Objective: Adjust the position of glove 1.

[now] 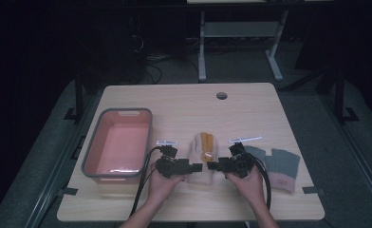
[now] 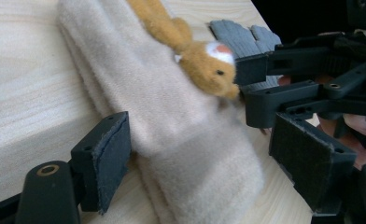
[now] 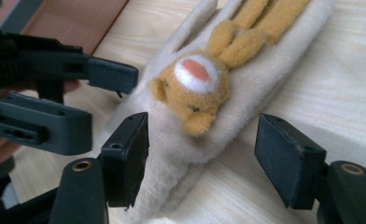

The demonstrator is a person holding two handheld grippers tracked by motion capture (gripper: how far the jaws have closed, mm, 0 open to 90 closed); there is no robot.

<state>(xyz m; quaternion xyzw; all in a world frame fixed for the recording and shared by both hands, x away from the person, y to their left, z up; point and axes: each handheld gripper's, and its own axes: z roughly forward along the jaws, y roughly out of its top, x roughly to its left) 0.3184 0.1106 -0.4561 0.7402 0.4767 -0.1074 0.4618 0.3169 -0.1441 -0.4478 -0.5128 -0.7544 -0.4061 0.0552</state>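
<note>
A: Where's the cream glove lying?

B: Flat on the tabletop, near the front edge and between the two hands, with the pink bin off to its left and a grey glove to its right. A small orange plush animal is sewn on its back, ears toward the fingertips, face toward the cuff.

A: And the tools?

B: Both are down at the cuff end, facing each other. The left tool has its jaws wide, one pad on each side of the cuff, not yet pressing. The right tool is just as wide, straddling the glove just below the plush face, holding nothing.

A: So what makes the pickup go well?

B: I'd say each tool should take its own corner of the cuff, apart from the other, so the black jaws don't collide; they're already close. Bite only the knit, low against the wood, and stay clear of the plush face, since a pinch there would probably slip. Close both before lifting, or the glove may fold and drag.

A: Anything nearby to watch?

B: The grey glove sits just beside the right hand; keep that cable off it.
</note>
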